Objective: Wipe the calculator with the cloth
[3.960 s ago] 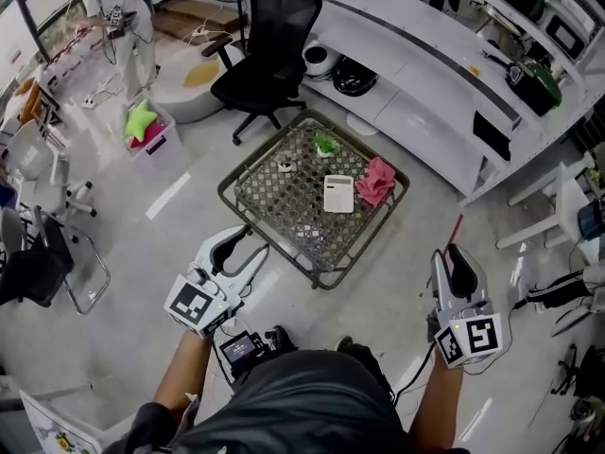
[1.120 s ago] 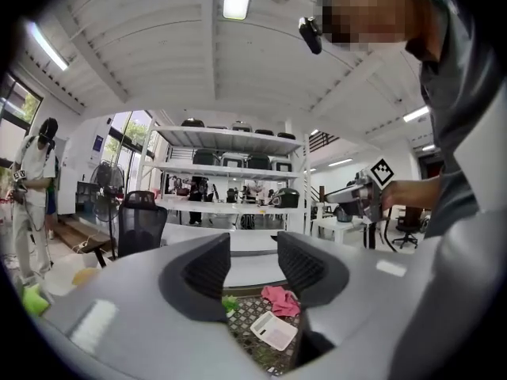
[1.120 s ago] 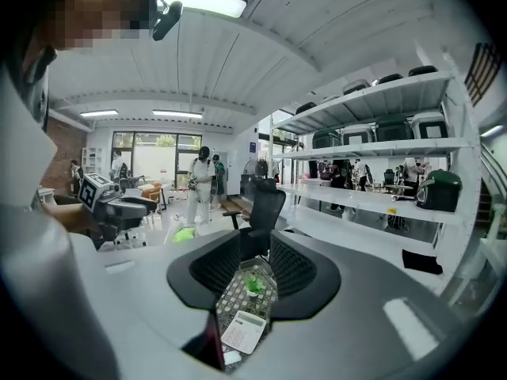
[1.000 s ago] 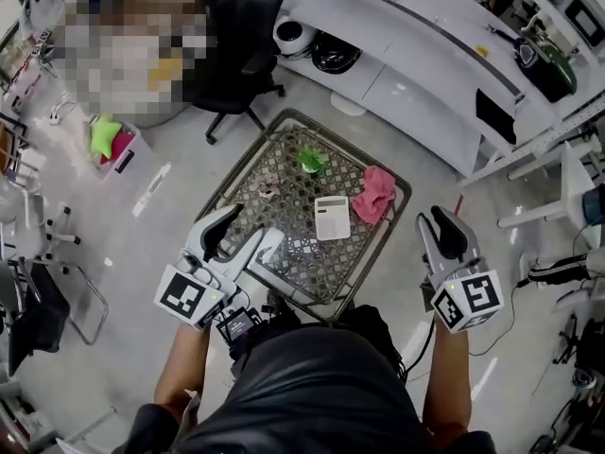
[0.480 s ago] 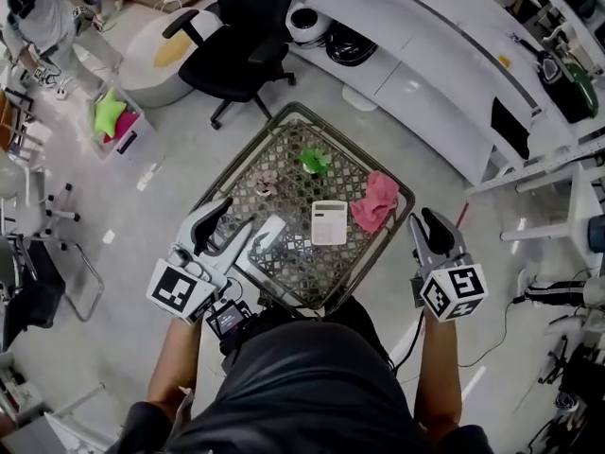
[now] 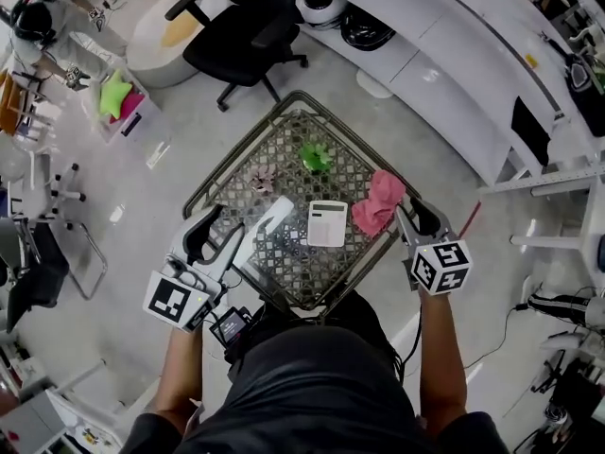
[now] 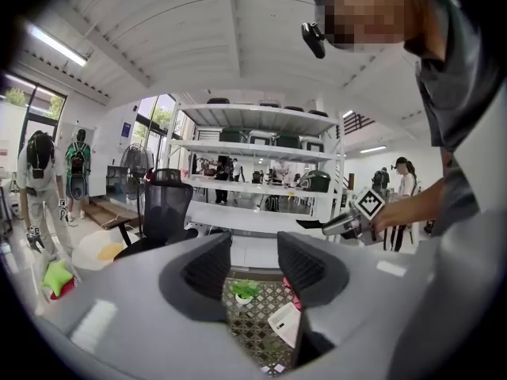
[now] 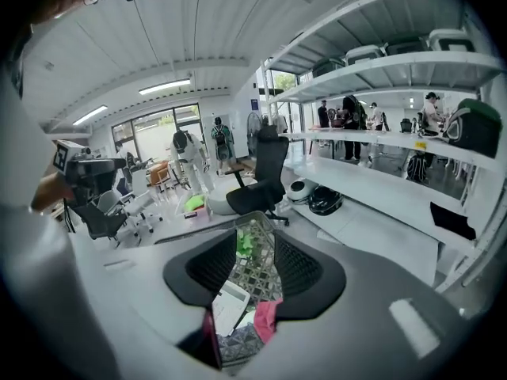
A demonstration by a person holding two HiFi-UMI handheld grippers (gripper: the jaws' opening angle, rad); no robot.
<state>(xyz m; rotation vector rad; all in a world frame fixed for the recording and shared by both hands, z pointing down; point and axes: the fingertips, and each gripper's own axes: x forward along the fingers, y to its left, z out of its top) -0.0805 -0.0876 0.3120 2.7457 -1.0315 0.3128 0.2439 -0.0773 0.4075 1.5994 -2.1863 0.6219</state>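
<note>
The calculator (image 6: pixel 327 223) lies flat near the middle of the wire-mesh table (image 6: pixel 236 151). The pink cloth (image 6: pixel 376 204) lies crumpled just beside it on the right, close to the table's edge. I judge the calculator to be light, stiff and smooth, so it may slide on the mesh under a wipe; I would steady it at its left edge. The cloth looks soft and limp, and I would pinch a raised fold on top of the heap, not a flat border.

My left gripper (image 6: pixel 234 231) hovers over the left part of the table, its jaws apart with nothing between them. My right gripper (image 6: pixel 416 223) is just beside the cloth. Its jaws have just been opening and stand partly apart. They grasp nothing yet; I only see the cloth below through the gap.
</note>
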